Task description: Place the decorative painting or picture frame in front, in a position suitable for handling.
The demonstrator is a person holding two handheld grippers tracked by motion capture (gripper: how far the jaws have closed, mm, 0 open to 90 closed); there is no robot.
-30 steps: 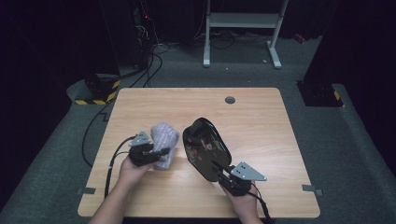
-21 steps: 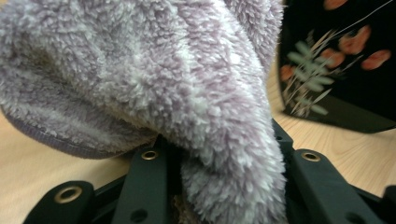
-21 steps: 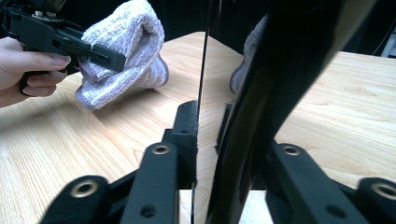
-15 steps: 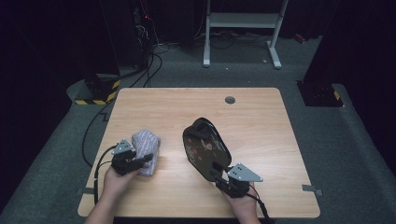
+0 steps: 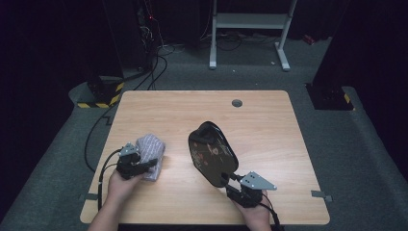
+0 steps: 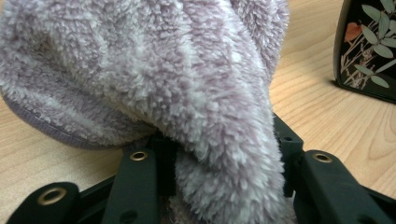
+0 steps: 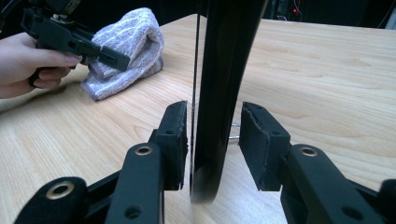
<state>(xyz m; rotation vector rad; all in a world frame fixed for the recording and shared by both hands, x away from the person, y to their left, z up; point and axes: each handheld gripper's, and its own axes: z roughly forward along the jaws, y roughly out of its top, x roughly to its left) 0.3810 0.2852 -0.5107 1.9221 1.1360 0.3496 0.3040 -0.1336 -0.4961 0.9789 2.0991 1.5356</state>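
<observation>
Two grippers are working on a wooden table [image 5: 269, 125], w/ a person's hands coming in from the near edge. Biggest item: a black oval tray [image 5: 211, 154] w/ leaf pattern, standing on edge near the table's middle, tilted, its near end reaching into the right gripper [image 5: 230, 182]. In the right gripper view the tray [image 7: 219, 93] is sitting btwn the two pads w/ a visible gap on each side, so those jaws are standing open around it, not pressing; they've just been opening.

Next: a fluffy lilac-grey cloth [image 5: 150, 154] lying on the table's left part, well apart from the tray. The left gripper [image 5: 144, 166] is at the cloth's near side. In the left gripper view the cloth [image 6: 187, 93] is draping down btwn the jaws, which have just been opening; can't tell if the pads are pressing on it, fabric is hiding them.
</observation>
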